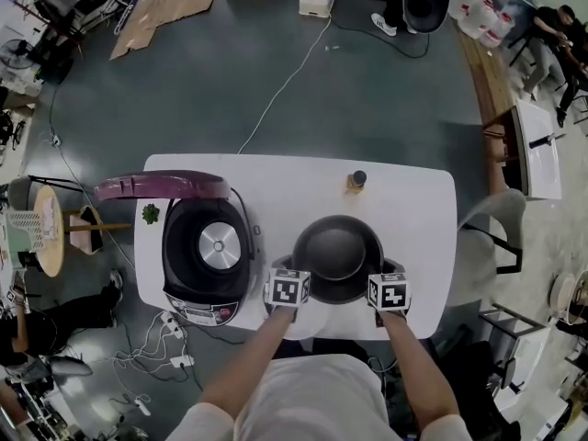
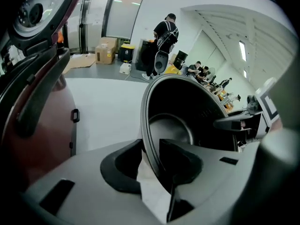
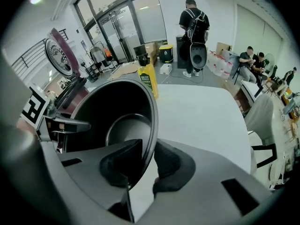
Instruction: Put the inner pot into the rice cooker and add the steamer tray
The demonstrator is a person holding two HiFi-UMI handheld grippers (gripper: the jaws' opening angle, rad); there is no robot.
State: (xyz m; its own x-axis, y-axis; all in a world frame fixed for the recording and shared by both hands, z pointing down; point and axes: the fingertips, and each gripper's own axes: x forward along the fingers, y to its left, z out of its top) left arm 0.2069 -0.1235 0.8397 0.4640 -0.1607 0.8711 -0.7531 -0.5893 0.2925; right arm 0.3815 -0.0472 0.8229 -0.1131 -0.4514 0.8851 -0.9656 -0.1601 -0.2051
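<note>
The left tongs (image 2: pixel 150 149) are closed on the near rim of the dark, round metal inner pot (image 1: pixel 337 251), one pad inside the wall and one outside. The right tongs (image 3: pixel 147 153) pinch the same rim further to the right in the same way, so both grips sit on the person's side of the pot. The pot stands upright, mouth up, on the white tabletop (image 1: pixel 404 200). Being round, it has no long axis to line up. The black rice cooker (image 1: pixel 175 274) lies just beside it to the left, its purple lid (image 1: pixel 161 187) raised and its well open. Judging by this, the carry goes leftward, and the left hand is the nearer. Counted: two tongs, one pot, one cooker, one small yellow bottle (image 1: pixel 356 181) and one small green item (image 1: pixel 150 213). I cannot make out a steamer tray.
</note>
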